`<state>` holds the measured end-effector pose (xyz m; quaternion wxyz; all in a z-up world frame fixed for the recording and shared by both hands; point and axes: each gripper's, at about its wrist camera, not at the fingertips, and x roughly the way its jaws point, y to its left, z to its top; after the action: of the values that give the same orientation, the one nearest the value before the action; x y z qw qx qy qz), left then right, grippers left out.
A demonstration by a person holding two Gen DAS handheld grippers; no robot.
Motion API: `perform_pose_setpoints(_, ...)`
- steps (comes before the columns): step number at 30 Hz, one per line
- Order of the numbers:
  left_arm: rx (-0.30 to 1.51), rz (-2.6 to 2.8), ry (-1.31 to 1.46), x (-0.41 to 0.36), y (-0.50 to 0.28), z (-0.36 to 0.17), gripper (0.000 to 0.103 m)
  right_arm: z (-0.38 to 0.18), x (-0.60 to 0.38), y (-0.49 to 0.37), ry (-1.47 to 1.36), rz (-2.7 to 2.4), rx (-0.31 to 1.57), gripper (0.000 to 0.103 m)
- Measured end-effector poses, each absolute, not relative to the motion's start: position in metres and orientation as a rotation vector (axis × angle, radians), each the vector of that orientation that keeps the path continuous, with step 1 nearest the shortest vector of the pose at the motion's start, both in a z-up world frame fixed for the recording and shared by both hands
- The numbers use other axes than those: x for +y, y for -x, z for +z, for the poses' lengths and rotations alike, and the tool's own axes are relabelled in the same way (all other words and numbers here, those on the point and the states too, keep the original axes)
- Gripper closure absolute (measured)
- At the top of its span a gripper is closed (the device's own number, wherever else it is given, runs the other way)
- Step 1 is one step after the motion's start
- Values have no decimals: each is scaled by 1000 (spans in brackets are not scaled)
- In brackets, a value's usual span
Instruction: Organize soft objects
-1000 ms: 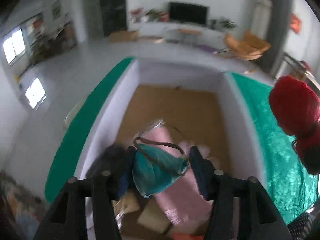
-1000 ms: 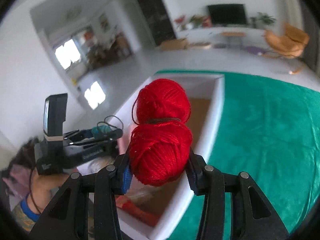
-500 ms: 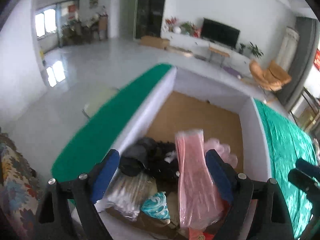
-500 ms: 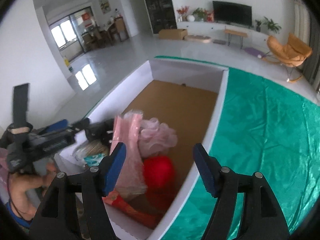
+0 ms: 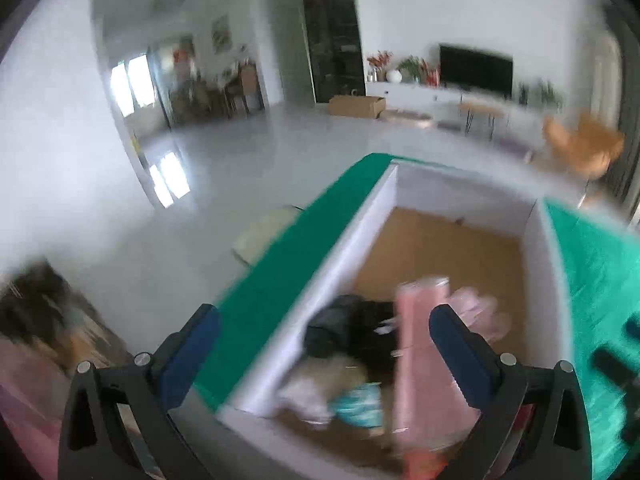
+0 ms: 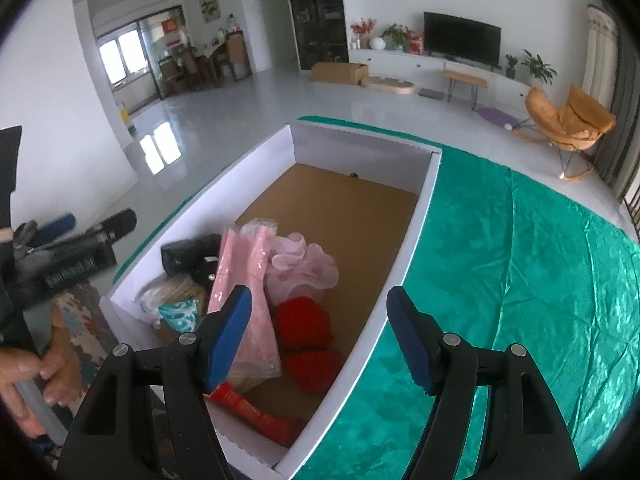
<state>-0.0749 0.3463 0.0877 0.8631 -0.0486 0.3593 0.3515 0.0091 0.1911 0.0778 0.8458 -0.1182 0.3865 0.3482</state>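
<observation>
Both drops made: left hand-held gripper [image 5: 324, 338] has just opened wide, empty; right hand-held gripper [image 6: 320, 320] gapes over the red yarn [image 6: 306, 326] in the box [image 6: 416, 240]. Lift clear before turning away.

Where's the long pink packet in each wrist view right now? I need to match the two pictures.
Left wrist: pink packet, lower right, blurred, inside the white box.
Right wrist: pink packet, lower centre-left, beside the red yarn.
Shared landmark: black TV on the far wall.
</observation>
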Motion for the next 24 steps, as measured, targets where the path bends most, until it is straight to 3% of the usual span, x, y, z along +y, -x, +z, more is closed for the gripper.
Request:
perform_pose_setpoints(8,709,784,55,326,87,104,0,80,192,-6,260,720,828,30)
perform_pose_setpoints(24,832,685,204,343,93,103,0,92,210,15,344,714,828,30)
